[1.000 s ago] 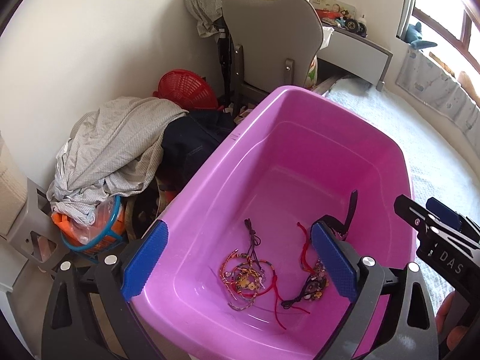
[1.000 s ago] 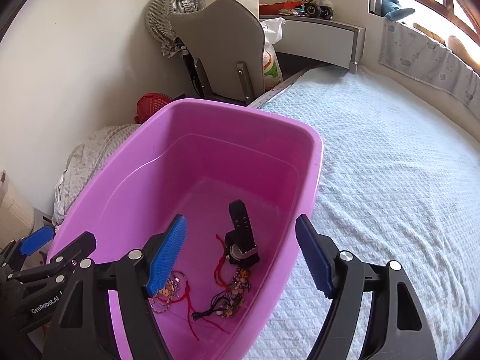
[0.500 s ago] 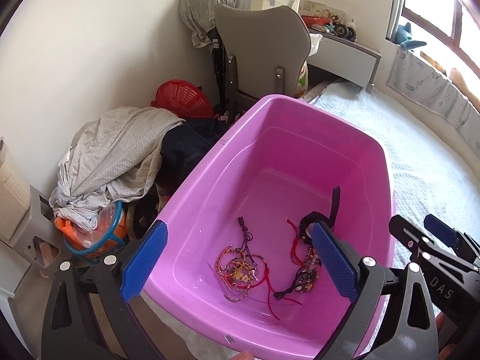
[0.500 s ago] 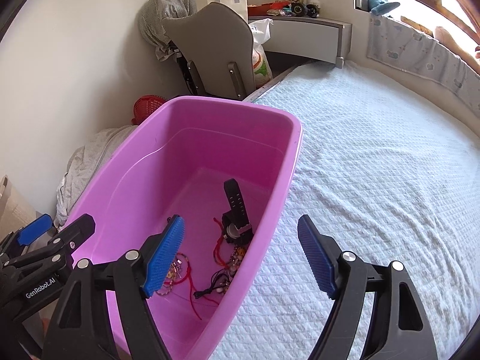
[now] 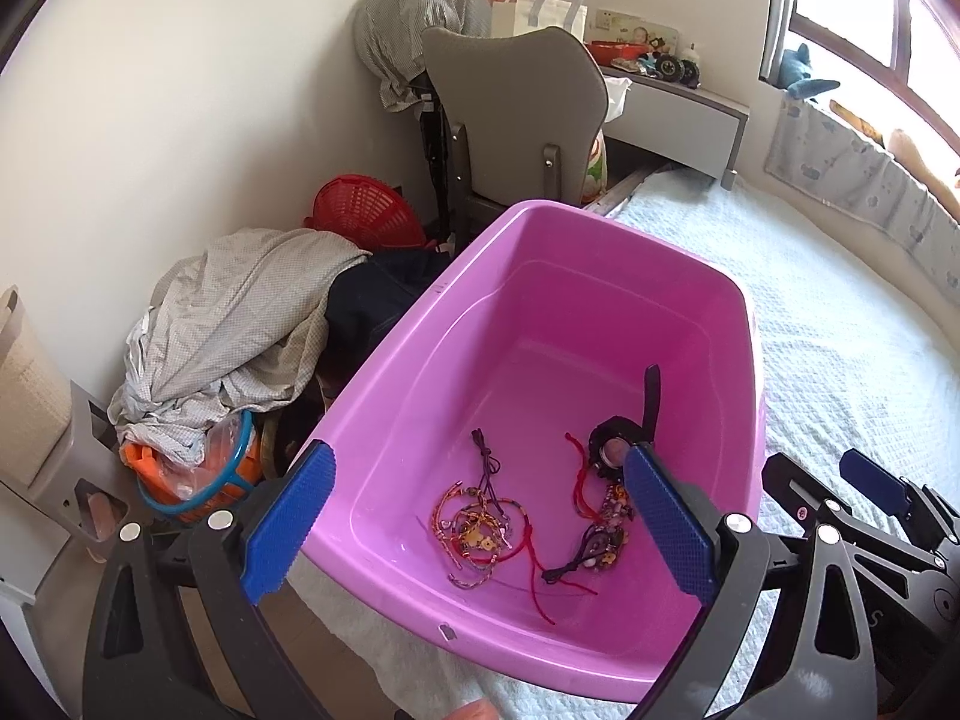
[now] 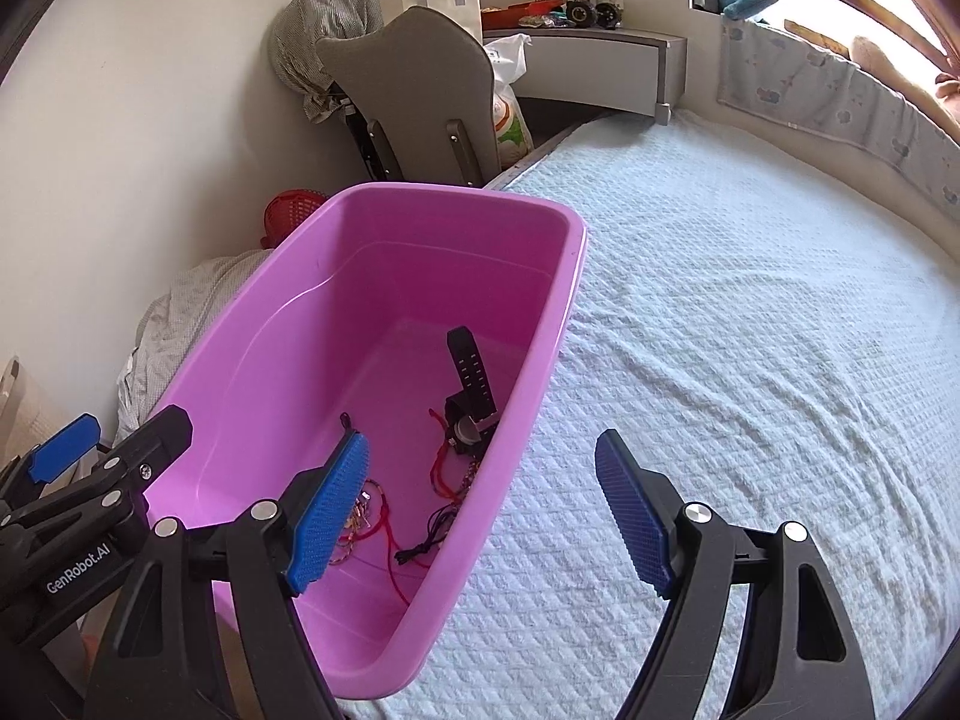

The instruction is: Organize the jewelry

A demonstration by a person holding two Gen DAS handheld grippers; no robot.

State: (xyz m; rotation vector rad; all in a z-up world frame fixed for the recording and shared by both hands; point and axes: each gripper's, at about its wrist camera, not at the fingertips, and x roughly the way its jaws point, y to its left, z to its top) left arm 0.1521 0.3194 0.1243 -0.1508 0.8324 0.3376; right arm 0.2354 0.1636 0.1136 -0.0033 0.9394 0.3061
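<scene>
Jewelry all sits in pink bin (image 5: 420, 324) on bed (image 6: 750, 330): bracelets (image 5: 474, 525) at near end, beads (image 5: 603, 531) beside them, watch (image 6: 471, 396) leaning on bin's right wall. Left claw (image 5: 474, 531) & right claw (image 6: 483, 516) both wide, empty, above bin's near rim; prob. collected here for sorting.

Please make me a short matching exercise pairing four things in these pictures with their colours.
Things:
1. tub
2. watch
3. basket
4. bedspread

Colours:
a. red
b. pale blue-white
c. pink
d. black

Pairs: 1-c, 2-d, 3-a, 4-b
</scene>
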